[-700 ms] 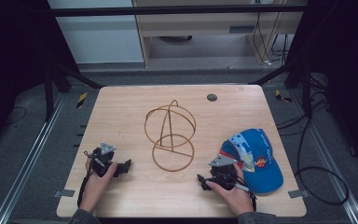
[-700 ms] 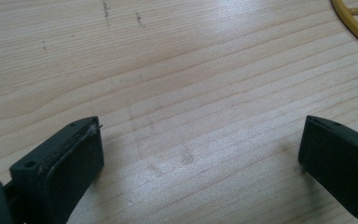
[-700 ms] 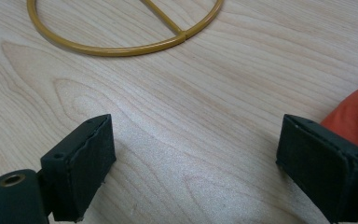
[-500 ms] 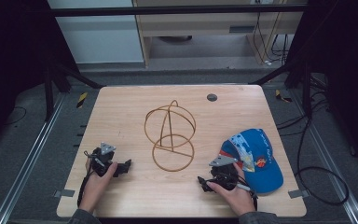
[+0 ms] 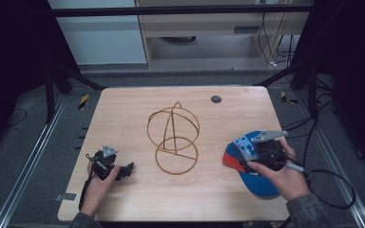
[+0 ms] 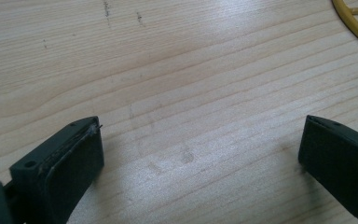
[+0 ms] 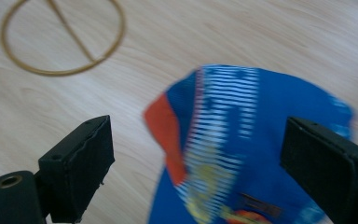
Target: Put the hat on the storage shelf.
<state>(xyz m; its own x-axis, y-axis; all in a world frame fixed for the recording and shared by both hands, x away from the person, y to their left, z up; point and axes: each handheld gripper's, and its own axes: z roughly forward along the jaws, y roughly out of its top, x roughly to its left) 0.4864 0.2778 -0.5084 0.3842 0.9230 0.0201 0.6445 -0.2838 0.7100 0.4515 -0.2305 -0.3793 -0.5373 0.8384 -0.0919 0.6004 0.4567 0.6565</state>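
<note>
Two grippers are in play, and your right gripper [image 5: 247, 154] is the busy one: it hangs above the blue fabric cap with the red and white panel [image 5: 259, 183], which lies at the right front of the pale wooden table [image 5: 123, 114]. In the right gripper view its jaws are spread wide, framing the cap [image 7: 261, 140] with nothing pinched between them. My reading is that you are on the approach, just ahead of the grasp. Next you would need to lower the jaws over a fold or the brim and close firmly, since soft fabric slips. Your left gripper [image 5: 123, 170] rests on the table at the left front, jaws parted and empty. Mid-table stands the gold wire frame of hoops [image 5: 173, 135]; nothing hangs on it or sits inside it.
</note>
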